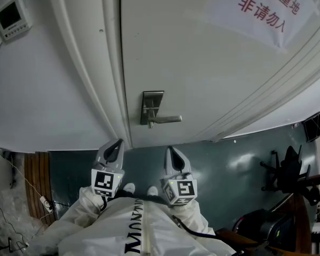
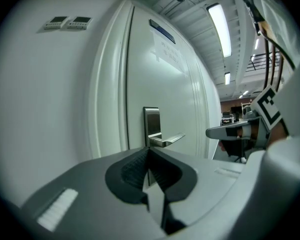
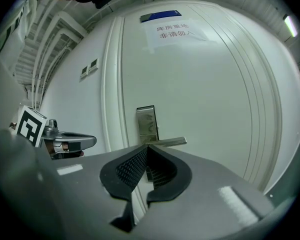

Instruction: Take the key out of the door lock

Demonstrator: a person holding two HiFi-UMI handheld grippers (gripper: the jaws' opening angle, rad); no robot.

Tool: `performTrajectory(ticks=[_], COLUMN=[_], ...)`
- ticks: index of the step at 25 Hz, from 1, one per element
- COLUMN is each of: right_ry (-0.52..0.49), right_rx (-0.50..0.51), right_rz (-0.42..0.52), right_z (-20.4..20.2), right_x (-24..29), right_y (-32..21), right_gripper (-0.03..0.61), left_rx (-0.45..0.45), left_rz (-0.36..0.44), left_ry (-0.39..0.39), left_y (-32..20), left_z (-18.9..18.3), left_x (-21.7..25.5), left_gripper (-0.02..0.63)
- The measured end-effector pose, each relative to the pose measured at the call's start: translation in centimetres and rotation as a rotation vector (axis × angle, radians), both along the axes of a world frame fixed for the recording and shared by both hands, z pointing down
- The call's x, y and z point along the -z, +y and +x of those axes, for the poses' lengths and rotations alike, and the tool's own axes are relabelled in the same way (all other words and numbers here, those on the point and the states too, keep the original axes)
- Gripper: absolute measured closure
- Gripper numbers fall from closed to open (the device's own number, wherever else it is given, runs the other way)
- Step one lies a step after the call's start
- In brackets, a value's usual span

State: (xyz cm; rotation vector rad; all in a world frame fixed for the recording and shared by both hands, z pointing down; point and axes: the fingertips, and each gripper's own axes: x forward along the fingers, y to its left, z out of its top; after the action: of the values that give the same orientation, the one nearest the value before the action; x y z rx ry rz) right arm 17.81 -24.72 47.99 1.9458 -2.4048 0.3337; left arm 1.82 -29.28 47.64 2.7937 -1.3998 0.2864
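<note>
A steel lock plate (image 1: 152,106) with a lever handle (image 1: 166,120) sits on the white door (image 1: 202,63). I see no key in any view; my jaws hide the lower plate in both gripper views. My left gripper (image 1: 117,145) and right gripper (image 1: 172,152) hang side by side below the handle, short of the door, both shut with nothing in them. In the left gripper view the tips (image 2: 149,149) meet under the handle (image 2: 166,140), with the right gripper (image 2: 230,131) alongside. In the right gripper view the tips (image 3: 146,146) meet just below the lever (image 3: 166,142).
A paper sign (image 1: 264,7) with red print hangs high on the door. Two control panels (image 1: 9,17) are on the wall to the left of the door frame (image 1: 104,79). A dark chair (image 1: 288,169) stands at the right; a cable and power strip (image 1: 45,204) lie at the left.
</note>
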Motion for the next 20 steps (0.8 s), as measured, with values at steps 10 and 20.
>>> performTrajectory(ticks=[10,20], right_ry=[-0.069,-0.404], right_rx=[0.096,0.173], right_rz=[-0.002,-0.131], right_z=[1.9,0.8], right_x=[-0.7,-4.1], right_y=[-0.8,-2.9], right_gripper=[0.577,0.528], left_rx=[0.12,0.145], left_rz=[-0.007,0.012], left_ry=[-0.025,-0.054], left_y=[1.4,1.1], left_z=[1.0,0.9], left_x=[0.1,0.9], left_gripper=[0.614,0.614])
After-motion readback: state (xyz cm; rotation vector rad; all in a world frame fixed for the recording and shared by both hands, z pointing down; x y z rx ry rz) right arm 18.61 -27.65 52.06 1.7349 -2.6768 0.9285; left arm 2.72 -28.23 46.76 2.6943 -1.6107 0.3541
